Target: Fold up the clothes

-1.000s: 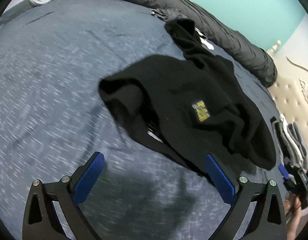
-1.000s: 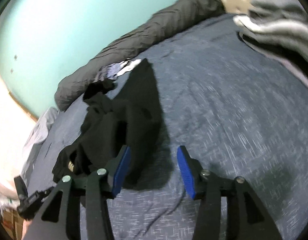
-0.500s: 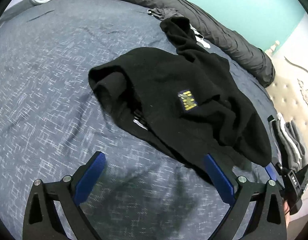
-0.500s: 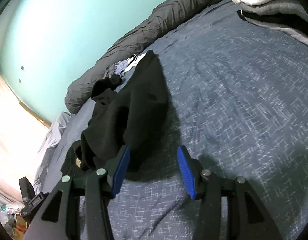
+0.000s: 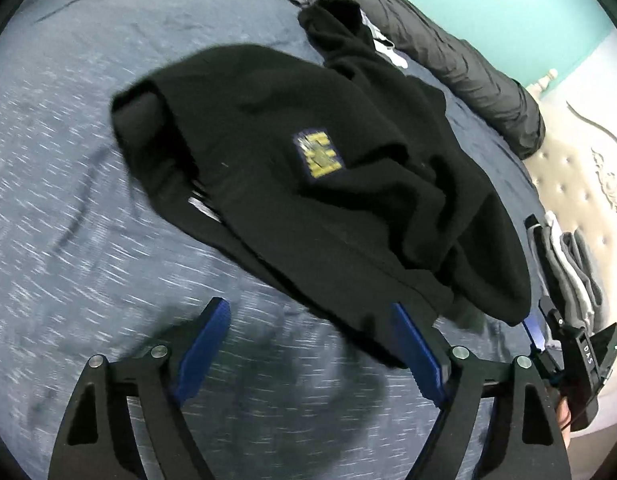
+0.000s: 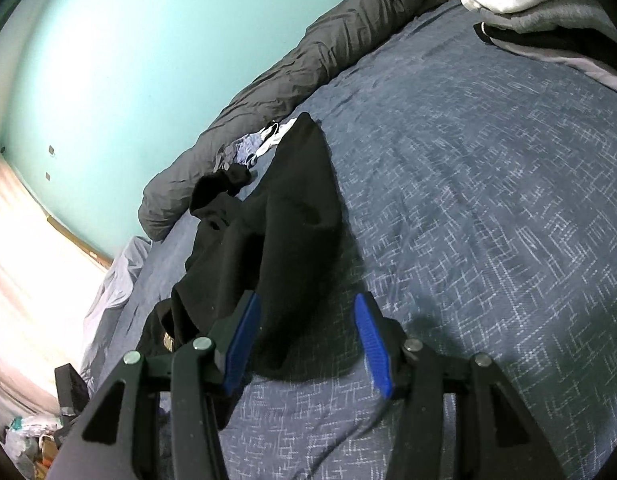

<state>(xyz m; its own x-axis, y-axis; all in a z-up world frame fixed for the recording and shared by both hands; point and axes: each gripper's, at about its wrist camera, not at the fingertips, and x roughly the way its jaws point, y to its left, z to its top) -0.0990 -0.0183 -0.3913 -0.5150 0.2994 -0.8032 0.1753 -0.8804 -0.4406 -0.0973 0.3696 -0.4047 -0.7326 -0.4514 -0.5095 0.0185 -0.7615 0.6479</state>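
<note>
Black sweatshirt (image 5: 316, 168) lies crumpled on bed (image 5: 68, 200), long axis running diagonally away from left gripper (image 5: 312, 348); its jaws closing, nothing between. Right gripper (image 6: 304, 340) half-open, pads clear of the hem between them.

a bed (image 5: 68, 128) covered by a blue patterned spread is seen in both views. a crumpled black garment (image 5: 308, 168) with a yellow patch is spread on it. a rolled dark grey duvet (image 5: 448, 52) is laid along the far edge by the wall, with small light garments (image 6: 264, 140) beside it. a stack of folded grey, white and black clothes (image 6: 540, 4) is set near the headboard end.
</note>
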